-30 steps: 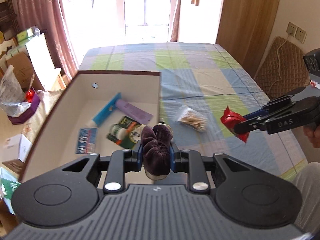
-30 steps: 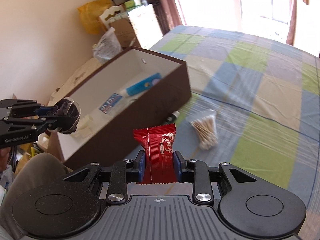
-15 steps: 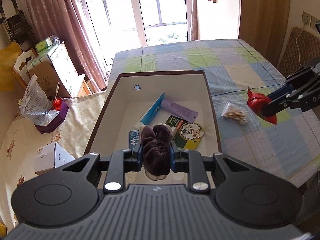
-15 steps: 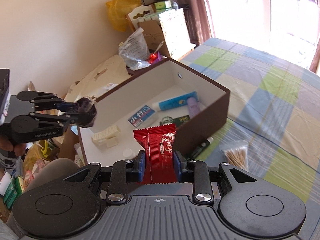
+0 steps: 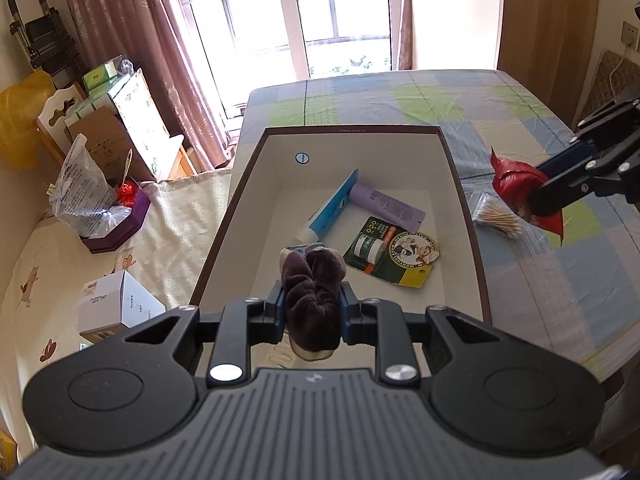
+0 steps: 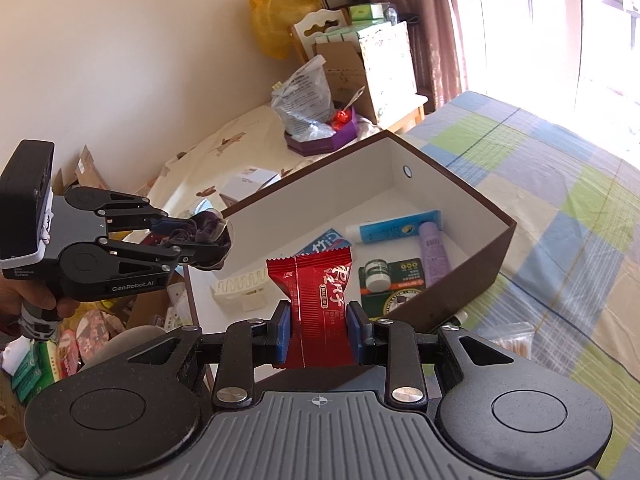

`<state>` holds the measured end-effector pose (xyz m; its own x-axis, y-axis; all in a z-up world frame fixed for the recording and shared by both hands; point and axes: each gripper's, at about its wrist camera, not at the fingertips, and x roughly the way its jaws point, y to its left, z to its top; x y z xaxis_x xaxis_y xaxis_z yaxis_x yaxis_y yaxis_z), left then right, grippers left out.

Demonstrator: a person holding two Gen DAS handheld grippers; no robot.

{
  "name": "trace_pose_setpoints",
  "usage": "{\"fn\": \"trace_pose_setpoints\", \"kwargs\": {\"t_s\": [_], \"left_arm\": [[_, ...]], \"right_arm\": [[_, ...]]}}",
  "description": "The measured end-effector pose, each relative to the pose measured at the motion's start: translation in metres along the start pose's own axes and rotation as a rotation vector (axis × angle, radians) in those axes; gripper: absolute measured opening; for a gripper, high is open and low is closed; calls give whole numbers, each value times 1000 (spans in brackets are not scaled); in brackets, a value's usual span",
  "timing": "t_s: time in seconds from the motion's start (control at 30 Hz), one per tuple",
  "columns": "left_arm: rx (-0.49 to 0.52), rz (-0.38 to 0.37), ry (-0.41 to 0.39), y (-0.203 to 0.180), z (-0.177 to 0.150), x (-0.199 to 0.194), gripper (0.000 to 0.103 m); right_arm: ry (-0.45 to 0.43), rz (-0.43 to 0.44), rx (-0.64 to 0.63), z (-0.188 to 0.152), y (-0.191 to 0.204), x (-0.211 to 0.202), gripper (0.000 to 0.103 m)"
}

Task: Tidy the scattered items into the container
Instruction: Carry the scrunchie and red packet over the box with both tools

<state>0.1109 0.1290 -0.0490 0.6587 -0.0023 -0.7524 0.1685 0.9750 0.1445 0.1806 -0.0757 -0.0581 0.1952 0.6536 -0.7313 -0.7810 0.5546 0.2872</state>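
A brown box (image 5: 464, 200) with a white inside stands on the checked tablecloth. It holds a blue tube (image 5: 332, 210), a purple tube (image 5: 386, 207), a green card pack (image 5: 390, 252) and a white ribbed piece (image 6: 240, 286). My left gripper (image 5: 312, 312) is shut on a dark brown plush toy (image 5: 312, 280) above the box's near end. My right gripper (image 6: 320, 330) is shut on a red snack packet (image 6: 316, 292) and hovers by the box's right wall. The packet (image 5: 516, 184) also shows in the left wrist view. A bag of cotton swabs (image 5: 494, 218) lies on the cloth right of the box.
Left of the table are a white carton (image 5: 120, 308), a purple tray with a plastic bag (image 5: 112, 216), cardboard boxes (image 5: 116, 140) and a yellow bag (image 6: 276, 20). A small dark bottle (image 6: 456, 318) lies against the box's outer wall. A person's hand (image 6: 36, 300) grips the left tool.
Both grippers have risen and swung over toward the box, each keeping its item. The left one now looks straight down the box's length; the right one is closer to the box wall.
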Motion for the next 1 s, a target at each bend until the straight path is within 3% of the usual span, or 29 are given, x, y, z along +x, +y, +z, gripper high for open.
{"fn": "trace_pose_setpoints", "kwargs": {"t_s": [0.57, 0.77, 1.0], "left_arm": [[-19, -26, -4, 9, -2, 5, 21], [-68, -86, 14, 19, -2, 16, 21], [-79, -103, 29, 26, 0, 28, 21]], "right_arm": [[40, 27, -48, 13, 12, 28, 32], [86, 26, -67, 17, 11, 52, 32], [178, -4, -125, 20, 9, 95, 32]]}}
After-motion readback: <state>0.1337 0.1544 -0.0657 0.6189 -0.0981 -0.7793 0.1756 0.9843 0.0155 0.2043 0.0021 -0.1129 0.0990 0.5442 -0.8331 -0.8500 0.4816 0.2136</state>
